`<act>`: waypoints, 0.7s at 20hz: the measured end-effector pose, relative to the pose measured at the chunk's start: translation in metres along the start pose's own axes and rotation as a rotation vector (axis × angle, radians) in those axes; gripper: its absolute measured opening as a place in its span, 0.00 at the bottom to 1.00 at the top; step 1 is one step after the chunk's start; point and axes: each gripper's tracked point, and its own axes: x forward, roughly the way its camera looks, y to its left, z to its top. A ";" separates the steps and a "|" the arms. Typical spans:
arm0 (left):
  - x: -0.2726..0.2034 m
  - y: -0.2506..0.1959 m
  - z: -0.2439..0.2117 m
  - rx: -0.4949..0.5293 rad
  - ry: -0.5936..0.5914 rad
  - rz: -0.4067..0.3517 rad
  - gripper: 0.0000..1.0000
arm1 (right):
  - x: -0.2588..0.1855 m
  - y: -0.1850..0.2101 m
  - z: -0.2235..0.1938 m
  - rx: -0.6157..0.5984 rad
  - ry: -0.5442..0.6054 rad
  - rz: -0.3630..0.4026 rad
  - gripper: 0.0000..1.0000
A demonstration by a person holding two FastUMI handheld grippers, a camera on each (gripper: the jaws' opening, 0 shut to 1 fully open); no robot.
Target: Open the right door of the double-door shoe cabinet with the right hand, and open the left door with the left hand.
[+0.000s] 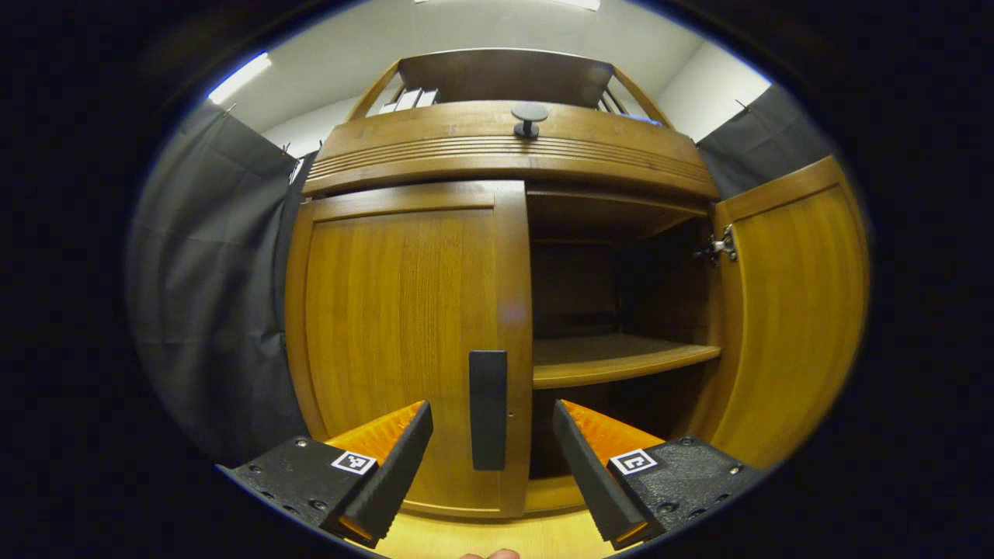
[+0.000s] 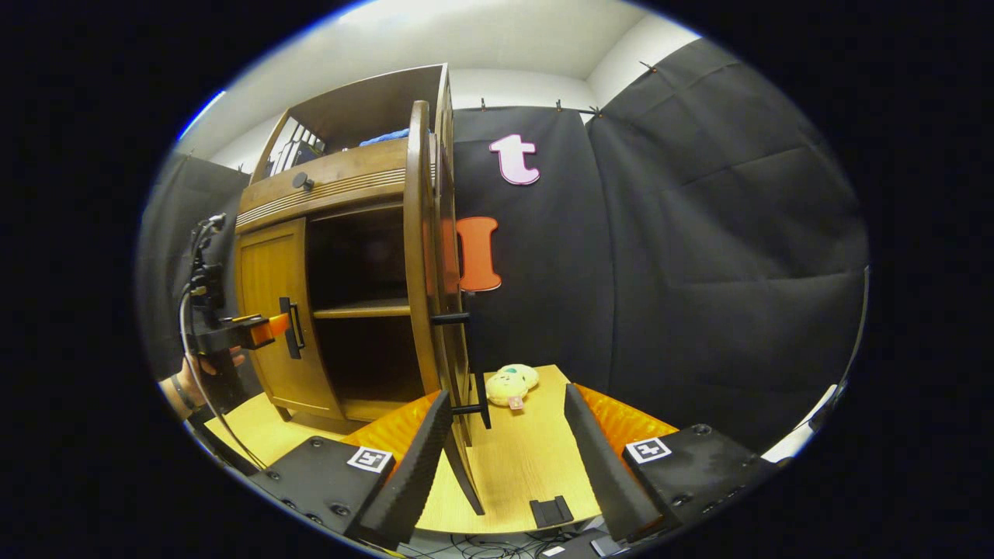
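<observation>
The wooden shoe cabinet (image 1: pixel 505 147) fills the left gripper view. Its left door (image 1: pixel 396 326) is closed, with a black vertical handle (image 1: pixel 488 409) standing between the fingers of my open left gripper (image 1: pixel 491 409), apart from both. The right door (image 1: pixel 788 310) is swung wide open, showing a shelf (image 1: pixel 621 357). In the right gripper view that open right door (image 2: pixel 419 256) is edge-on, and its black handle (image 2: pixel 483 396) sits just inside my open right gripper (image 2: pixel 507 392), close to one finger. The left gripper (image 2: pixel 264 330) is at the left door's handle (image 2: pixel 291 328).
A yellow plush toy (image 2: pixel 511 384) lies on the wooden table (image 2: pixel 528 466) beside the cabinet. A small black clip (image 2: pixel 551 512) sits at the table's near edge, with cables below. Black cloth walls (image 2: pixel 699 272) stand close around. A round knob (image 1: pixel 529 116) juts from the cabinet's upper front.
</observation>
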 end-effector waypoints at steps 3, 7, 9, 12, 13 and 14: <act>0.026 0.012 -0.011 -0.007 0.025 0.010 0.92 | -0.011 0.003 0.005 -0.008 -0.006 -0.027 0.94; 0.046 0.022 -0.015 -0.008 0.020 0.009 0.92 | -0.023 0.005 0.009 -0.029 -0.014 -0.079 0.91; 0.050 0.016 -0.018 -0.041 0.028 -0.046 0.88 | -0.026 0.009 0.013 -0.037 -0.019 -0.096 0.82; 0.050 -0.004 -0.015 -0.059 0.023 -0.116 0.63 | -0.031 0.016 0.013 -0.053 -0.022 -0.108 0.83; 0.045 -0.004 -0.014 -0.039 0.029 -0.099 0.47 | -0.032 0.020 0.012 -0.060 -0.019 -0.107 0.83; 0.051 -0.005 -0.018 -0.020 0.036 -0.090 0.31 | -0.032 0.023 0.010 -0.066 -0.015 -0.103 0.83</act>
